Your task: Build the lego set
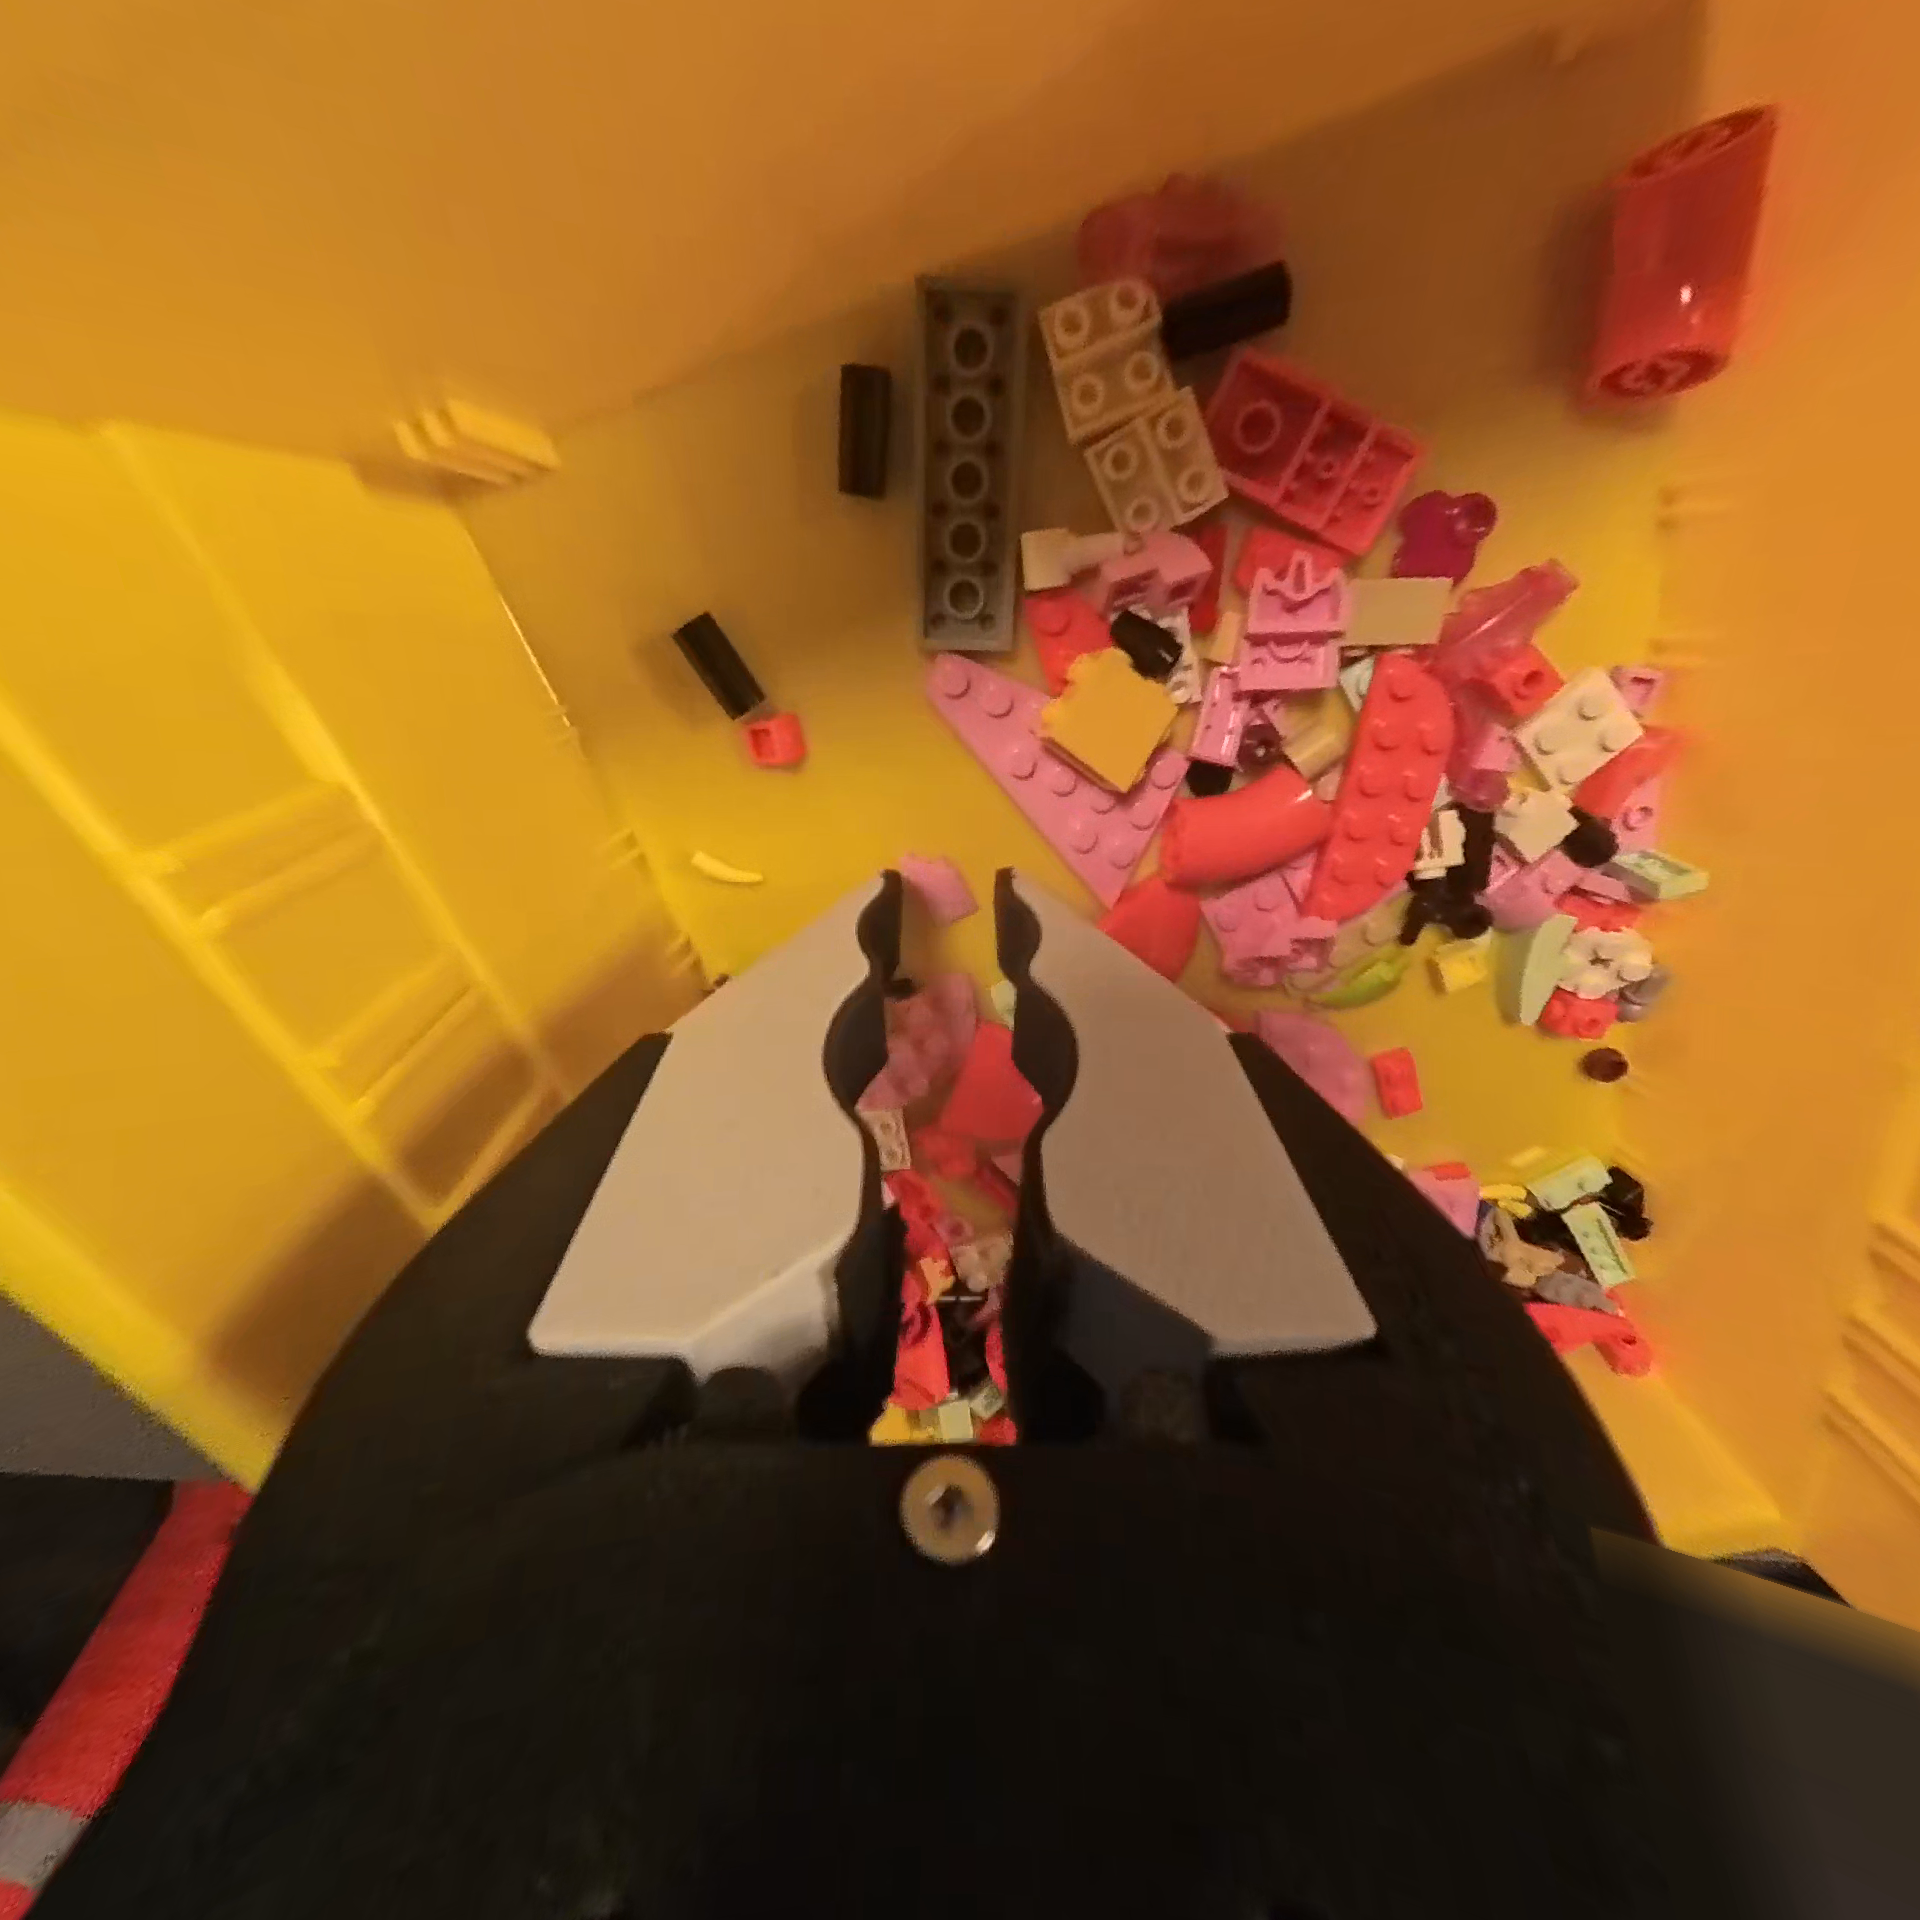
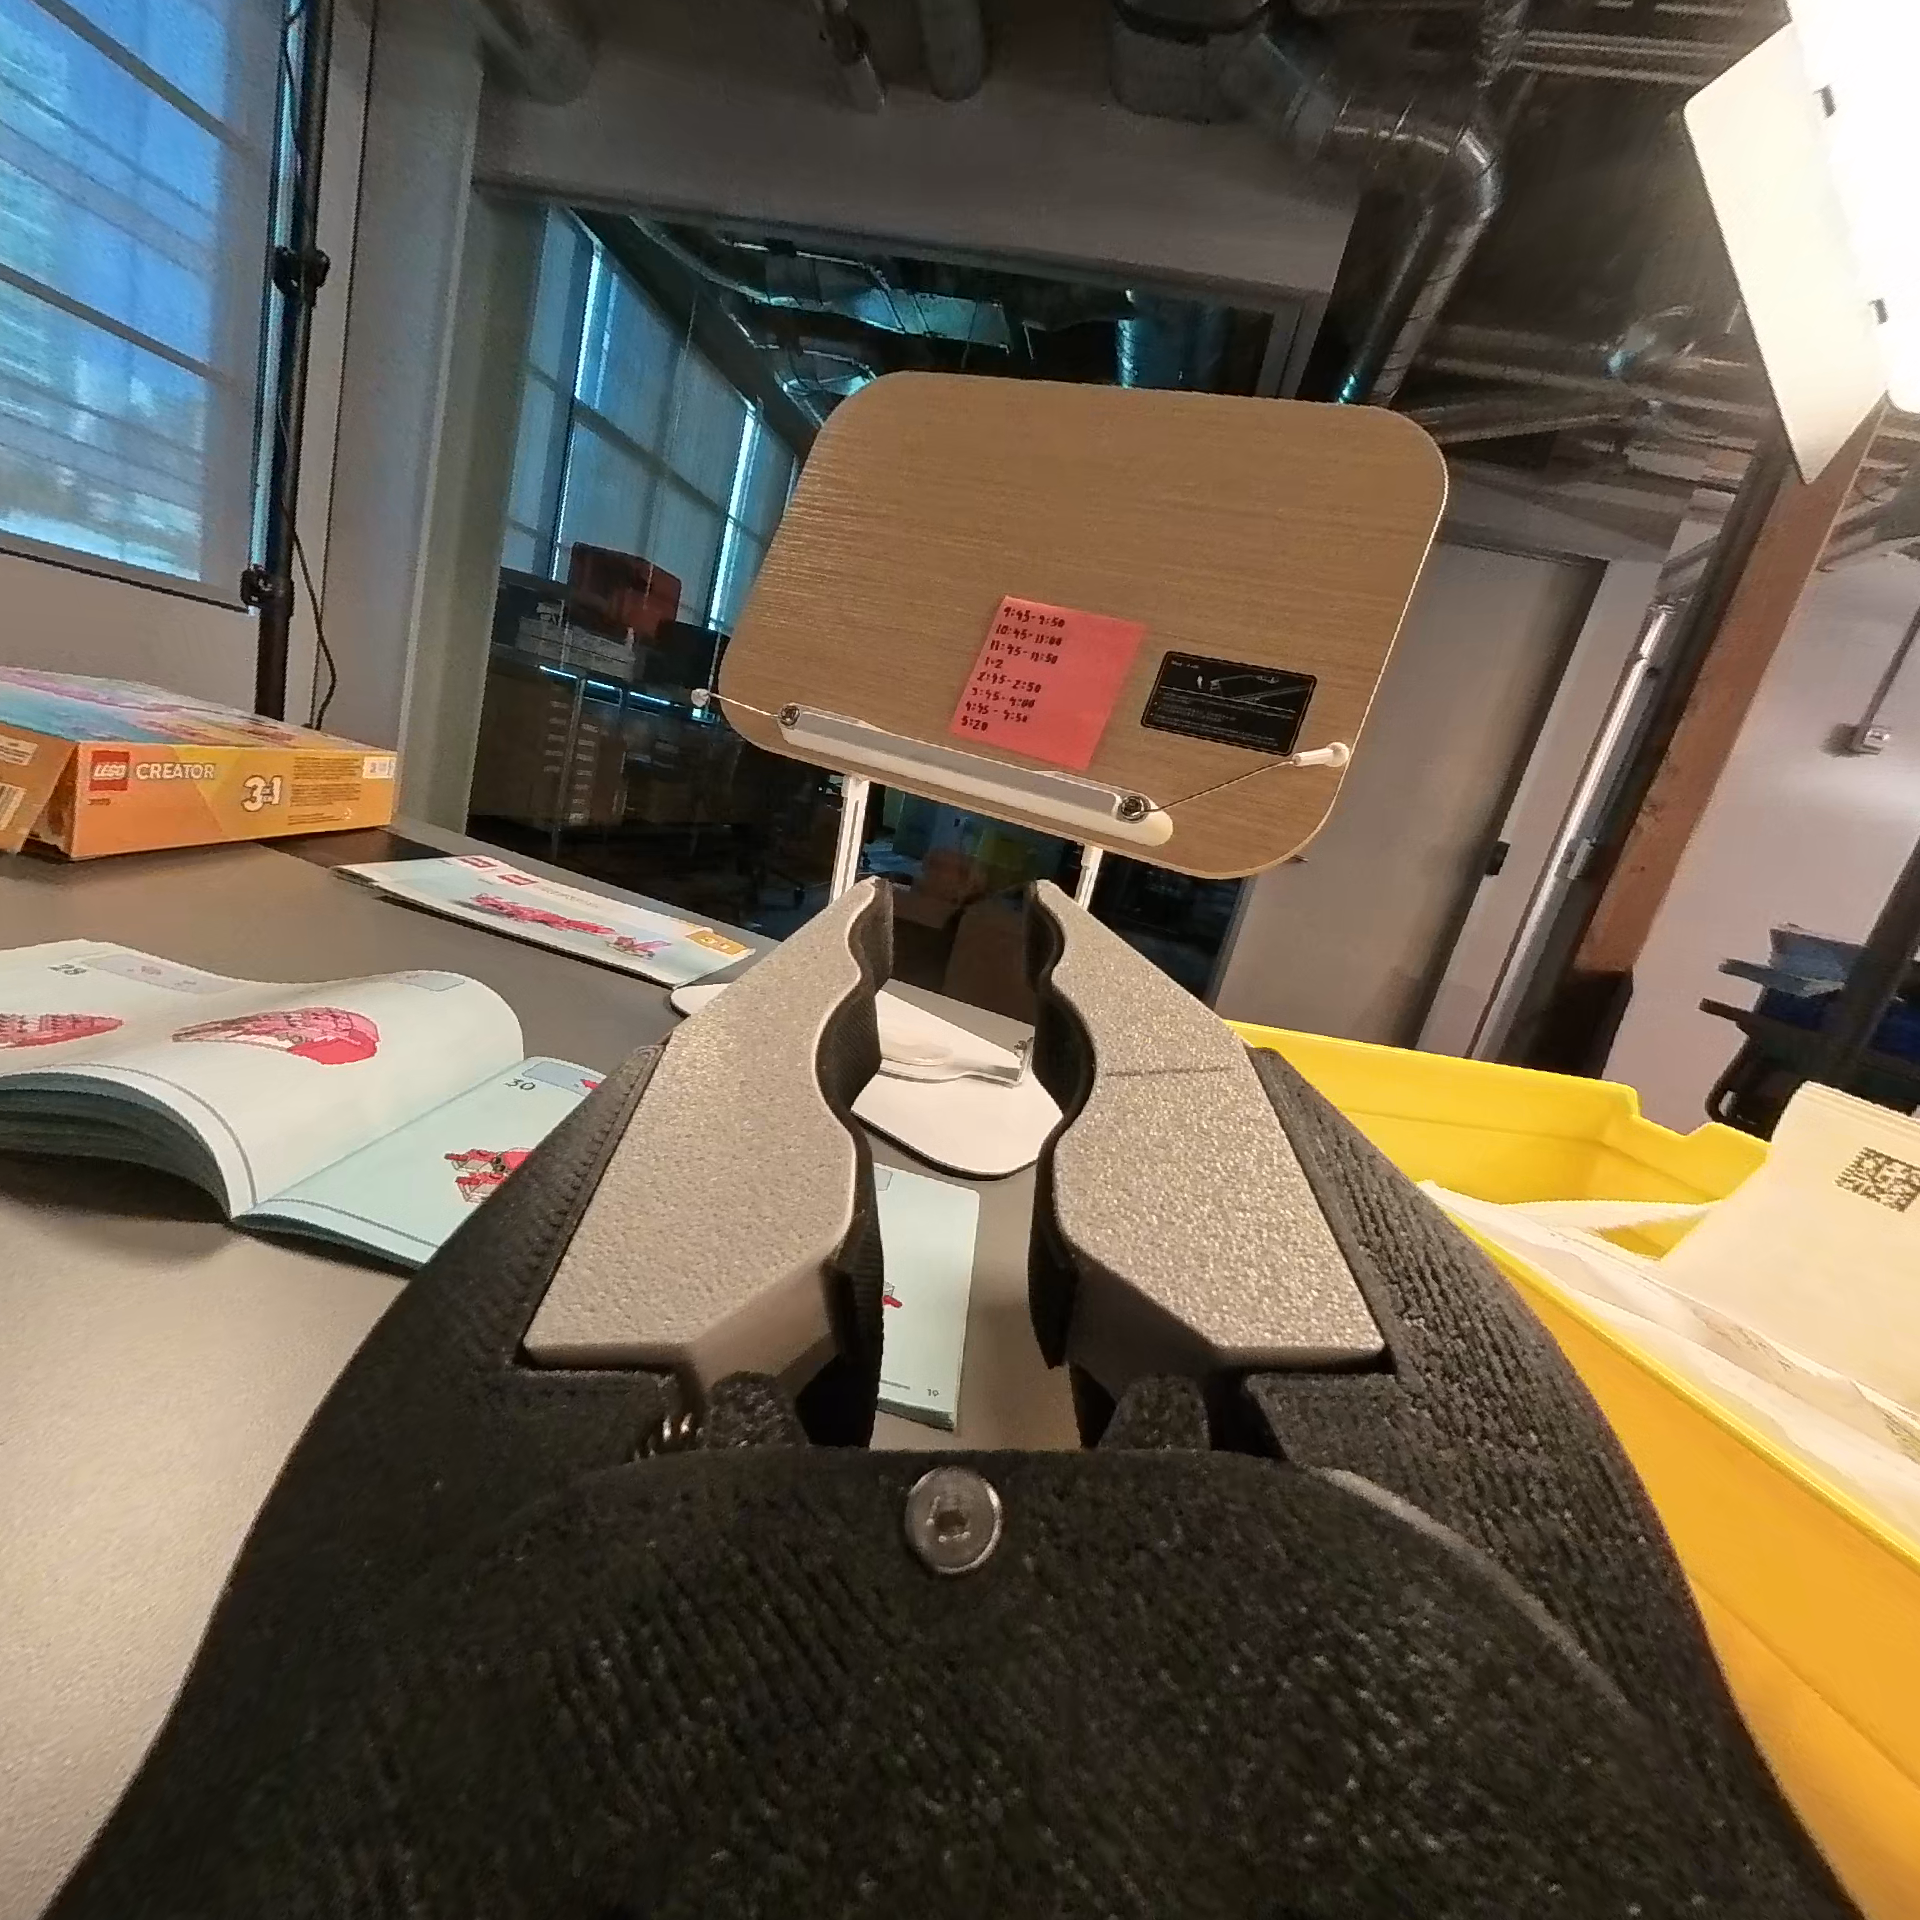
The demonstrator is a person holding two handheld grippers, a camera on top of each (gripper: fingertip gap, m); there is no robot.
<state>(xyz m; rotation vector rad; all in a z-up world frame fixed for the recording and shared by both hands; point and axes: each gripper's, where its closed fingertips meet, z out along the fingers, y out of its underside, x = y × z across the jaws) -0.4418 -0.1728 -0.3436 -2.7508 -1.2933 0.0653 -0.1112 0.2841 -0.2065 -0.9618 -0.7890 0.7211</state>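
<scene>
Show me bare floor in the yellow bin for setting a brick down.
Free: the yellow floor between the small red brick, the white curved piece and the pink wedge plate. Crowded: the brick pile to the right.

Left hand-held gripper (image 1: pixel 948 883) slightly parted; right hand-held gripper (image 2: pixel 958 891) parted, bare

Office-style workspace with industrial fit-out. Bare ducts and pipes (image 2: pixel 1434 177) overhead, glass partition (image 2: pixel 644 499) beyond jaws, big window (image 2: pixel 104 260) far left. Grey table (image 2: pixel 156 1403) below carries open instruction booklet (image 2: pixel 260 1081), toy-brick box (image 2: pixel 208 790), wooden book stand (image 2: pixel 1081 582) straight ahead.
</scene>
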